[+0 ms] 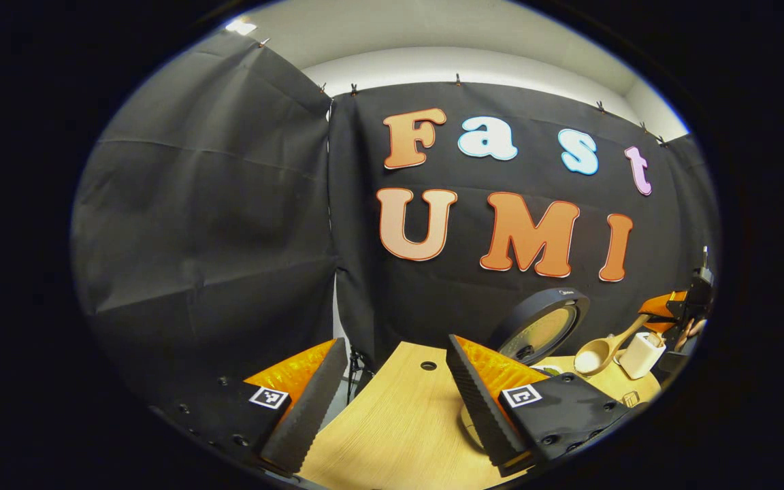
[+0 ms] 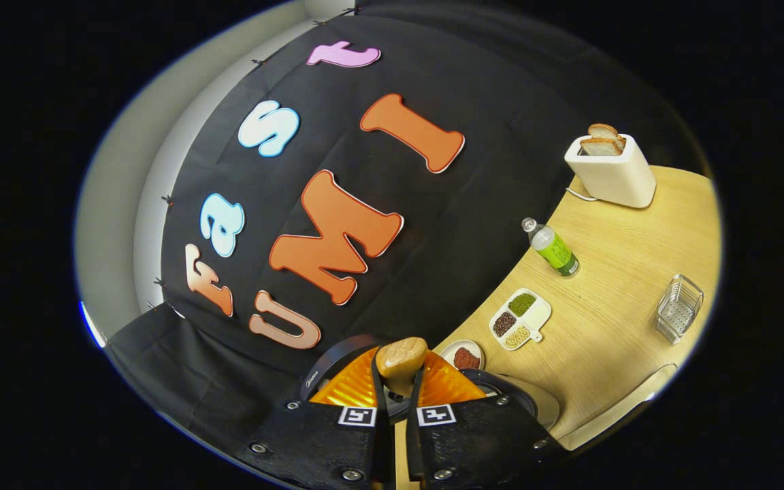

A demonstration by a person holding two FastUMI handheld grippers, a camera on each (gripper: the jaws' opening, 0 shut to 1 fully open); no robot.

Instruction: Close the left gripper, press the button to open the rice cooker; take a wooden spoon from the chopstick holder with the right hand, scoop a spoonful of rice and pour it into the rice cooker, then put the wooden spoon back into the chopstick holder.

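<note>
The right gripper point(image 2: 397, 401) is clamped on the wooden spoon point(image 2: 401, 359): its two fingers stand almost together with the spoon pinched between them, the bowl jutting out past the tips. In the left gripper view the same spoon point(image 1: 599, 352) hangs with its bowl lowered toward the cooker side and its handle running up to that far gripper point(image 1: 671, 309), which sits above the white holder point(image 1: 642, 354). That tilt fits a pour, or the carry just around it; whether rice is in the bowl I cannot tell.

The cooker point(image 1: 542, 325) is open, its lid raised and facing the left camera, so the button step looks done. From the right gripper it lies directly below and just ahead of the spoon, dark rim point(image 2: 501, 388) curving under the fingers.

The left gripper point(image 1: 392, 395) is wide open and holds nothing, parked over the table point(image 1: 392, 435) well to the side of the cooker, seemingly out of the way.

Farther out on the table sit a small dish point(image 2: 463, 355), a divided tray point(image 2: 520, 318), a bottle point(image 2: 552, 248), a toaster point(image 2: 611, 170) and a clear basket point(image 2: 679, 307).
</note>
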